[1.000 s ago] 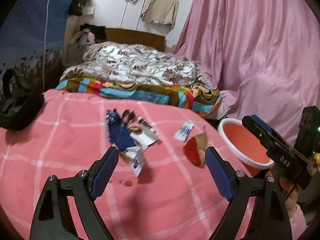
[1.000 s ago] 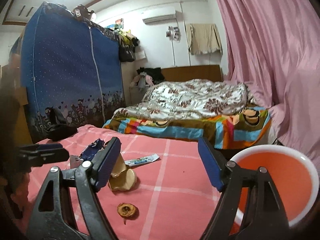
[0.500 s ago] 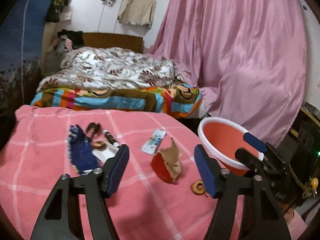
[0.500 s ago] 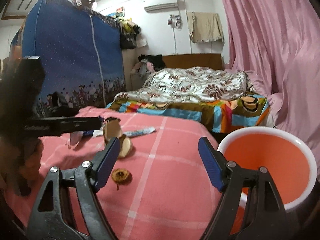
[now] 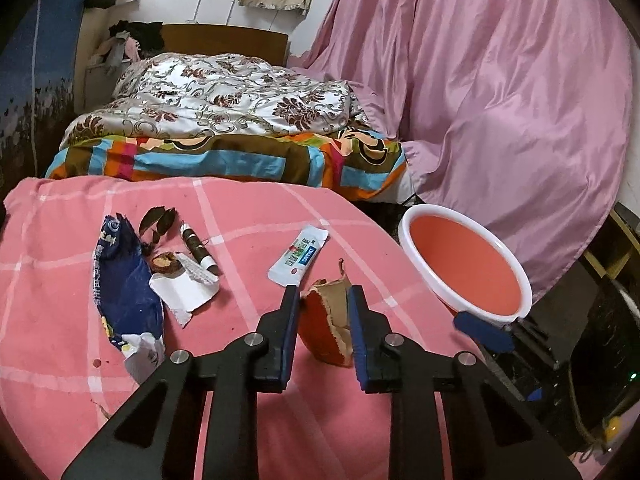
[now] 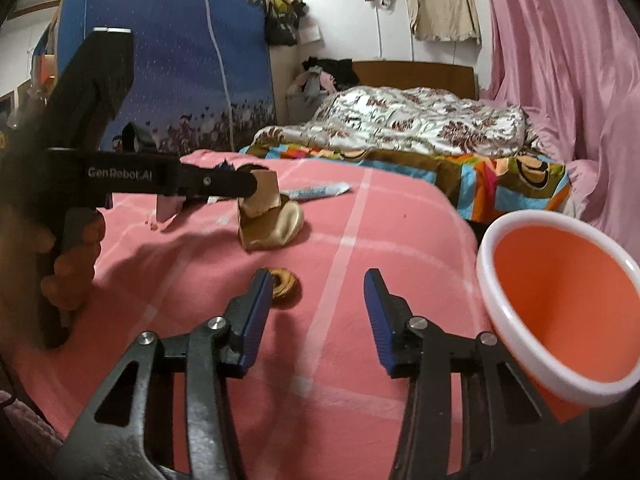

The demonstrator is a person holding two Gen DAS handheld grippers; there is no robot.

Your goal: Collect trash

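My left gripper point(image 5: 322, 304) is shut on a red fruit peel point(image 5: 326, 328) with a tan inside, still resting on the pink checked cloth point(image 5: 248, 240). In the right wrist view the peel point(image 6: 266, 216) is pinched by the left gripper point(image 6: 250, 186). My right gripper point(image 6: 318, 292) is open and empty over the cloth, with a small round brown peel piece point(image 6: 285, 284) by its left finger. The orange bin point(image 6: 556, 304) with a white rim stands at the right; it also shows in the left wrist view point(image 5: 464, 264).
Other trash lies on the cloth: a blue snack wrapper point(image 5: 124, 280), white paper scraps point(image 5: 184, 288), a toothpaste tube point(image 5: 300, 254), a dark stick point(image 5: 198, 246) and dried peels point(image 5: 158, 220). A bed point(image 5: 224, 120) and pink curtain point(image 5: 500, 80) stand behind.
My left gripper moved right and forward to the red peel and closed on it. My right gripper moved forward over the cloth toward the small round peel piece, staying open.
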